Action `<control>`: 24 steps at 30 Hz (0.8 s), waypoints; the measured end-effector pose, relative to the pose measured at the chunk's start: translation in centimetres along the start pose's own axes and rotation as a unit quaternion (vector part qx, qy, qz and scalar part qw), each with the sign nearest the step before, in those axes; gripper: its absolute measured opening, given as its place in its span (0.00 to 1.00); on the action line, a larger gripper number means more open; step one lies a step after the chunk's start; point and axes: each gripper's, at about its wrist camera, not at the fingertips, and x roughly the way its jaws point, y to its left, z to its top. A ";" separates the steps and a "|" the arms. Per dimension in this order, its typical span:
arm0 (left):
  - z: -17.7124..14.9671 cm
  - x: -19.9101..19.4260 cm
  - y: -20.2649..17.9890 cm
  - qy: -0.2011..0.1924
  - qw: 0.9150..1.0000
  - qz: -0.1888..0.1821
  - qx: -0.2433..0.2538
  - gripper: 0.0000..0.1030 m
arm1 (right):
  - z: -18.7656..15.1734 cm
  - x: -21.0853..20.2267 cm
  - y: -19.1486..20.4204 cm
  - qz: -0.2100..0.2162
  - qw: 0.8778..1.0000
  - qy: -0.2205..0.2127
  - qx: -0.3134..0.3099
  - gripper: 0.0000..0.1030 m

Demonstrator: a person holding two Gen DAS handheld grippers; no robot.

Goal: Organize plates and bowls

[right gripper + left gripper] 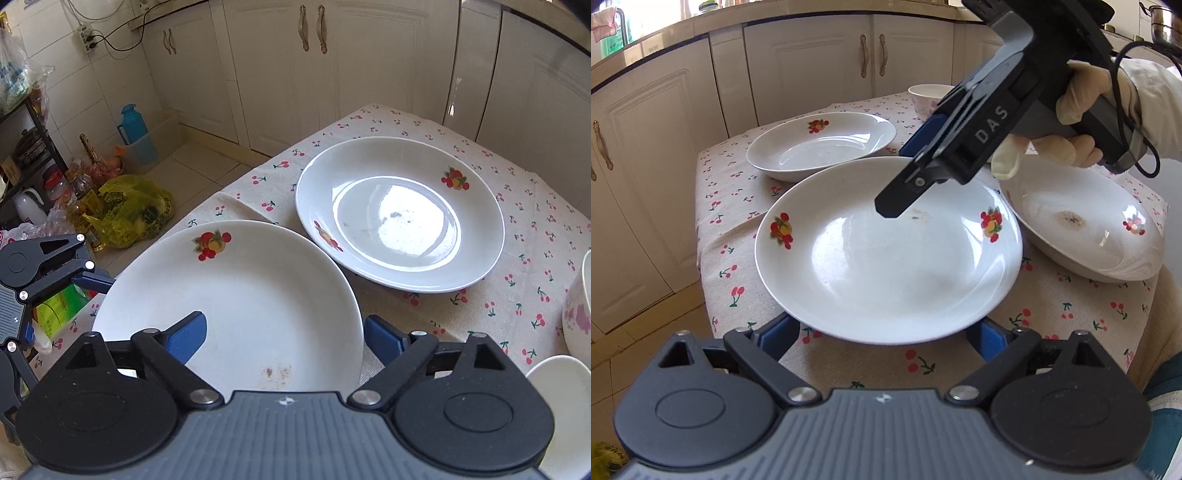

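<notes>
Your bench (849, 369), draped in a cherry-print cloth, carries three shallow white ceramic plates with fruit decals. The middle plate (886, 258) is the landmark; a second plate (820, 146) lies beyond it and a stained third plate (1082, 229) just beside it. All three are empty of food. One white floral bowl (929, 99) stands behind the middle plate. Your left tongs (882, 334) gape wide at its near rim; your right tongs (284, 338) stand wide over it, gripping nothing.

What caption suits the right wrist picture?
Open right gripper straddling the near fruit-patterned plate; second plate beyond on cherry-print tablecloth.
</notes>
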 end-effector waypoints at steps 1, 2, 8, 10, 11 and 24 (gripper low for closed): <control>-0.1 -0.2 0.0 0.001 1.000 0.004 -0.002 0.93 | -0.1 -0.6 0.2 -0.002 1.000 -0.006 -0.002 0.97; -0.2 -0.5 0.0 0.002 1.000 0.008 -0.005 0.93 | -0.2 -1.1 0.4 -0.004 1.000 -0.012 -0.004 0.98; -1.2 -3.0 -0.4 -0.008 0.999 0.029 -0.034 0.94 | -2.1 -5.5 1.7 -0.027 0.998 -0.048 -0.013 1.00; -1.2 -4.0 -0.8 -0.019 0.998 0.038 -0.044 0.95 | -3.3 -6.8 2.0 -0.036 0.998 -0.055 -0.014 1.00; -1.2 -4.4 -1.1 -0.023 0.998 0.043 -0.048 0.95 | -4.0 -7.4 2.2 -0.041 0.997 -0.059 -0.014 1.00; -1.0 -7.1 -6.7 -0.079 0.989 0.070 -0.103 0.95 | -14.5 -14.0 4.1 -0.097 0.990 -0.103 0.014 1.00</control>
